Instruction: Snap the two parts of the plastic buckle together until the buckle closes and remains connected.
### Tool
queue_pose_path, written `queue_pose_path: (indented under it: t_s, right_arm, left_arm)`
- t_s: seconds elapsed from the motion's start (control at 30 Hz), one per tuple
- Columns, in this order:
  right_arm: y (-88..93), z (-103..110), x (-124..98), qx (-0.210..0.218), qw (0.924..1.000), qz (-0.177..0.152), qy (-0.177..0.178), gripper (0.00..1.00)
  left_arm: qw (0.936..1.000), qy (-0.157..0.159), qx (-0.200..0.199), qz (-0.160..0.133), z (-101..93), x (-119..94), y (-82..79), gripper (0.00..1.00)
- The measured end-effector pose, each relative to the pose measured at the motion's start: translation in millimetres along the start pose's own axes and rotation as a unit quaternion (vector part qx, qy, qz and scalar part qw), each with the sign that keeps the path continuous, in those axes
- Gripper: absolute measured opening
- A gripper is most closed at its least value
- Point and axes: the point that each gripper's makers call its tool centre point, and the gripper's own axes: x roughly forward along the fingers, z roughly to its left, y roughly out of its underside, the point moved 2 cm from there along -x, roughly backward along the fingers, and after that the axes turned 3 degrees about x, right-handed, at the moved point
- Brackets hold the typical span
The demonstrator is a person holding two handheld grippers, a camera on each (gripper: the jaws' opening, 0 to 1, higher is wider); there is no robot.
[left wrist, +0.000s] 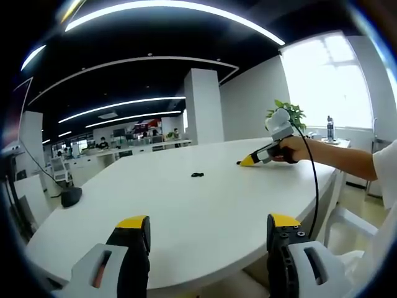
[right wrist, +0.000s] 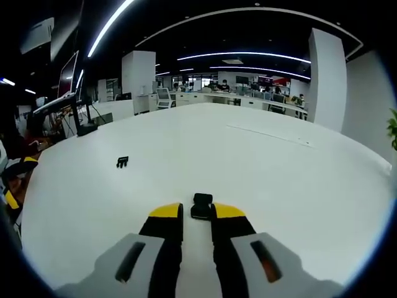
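The right gripper [right wrist: 197, 214], jaws nearly together, noses one buckle half [right wrist: 201, 205] at 12 o'clock, likely to grasp it. The other half [right wrist: 122, 162] lies apart at 10 o'clock, and the left gripper [left wrist: 209, 225] waits with jaws apart.

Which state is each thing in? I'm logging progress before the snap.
Left gripper: open, above the table edge.
Right gripper: jaws nearly closed, at one buckle half; grip unclear.
Other buckle half: lying apart, unconnected.

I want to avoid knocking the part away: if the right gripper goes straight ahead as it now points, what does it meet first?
The right gripper would meet the black buckle part lying on the white table just beyond its nearly closed yellow tips. Depth is unclear; the tips may already touch it.
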Motion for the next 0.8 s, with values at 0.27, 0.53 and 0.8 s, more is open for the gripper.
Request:
queue_pose_path:
  t_s: [0.27,0.53,0.8]
  right_arm:
    - [0.4,-0.2,0.3,0.005,1.0000,-0.002,-0.003,0.13]
    - [0.8,0.8,-0.5,0.007,0.9999,-0.004,-0.008,0.12]
    - [1.5,3.4,-2.9,0.000,0.9998,-0.002,-0.020,0.12]
  left_arm:
    - [1.0000,0.001,0.000,0.000,-0.8,0.3,1.0,0.78]
    - [1.0000,-0.001,-0.001,-0.001,0.1,-0.6,1.0,0.78]
    - [1.0000,0.000,-0.001,0.000,0.0,-1.3,1.3,0.78]
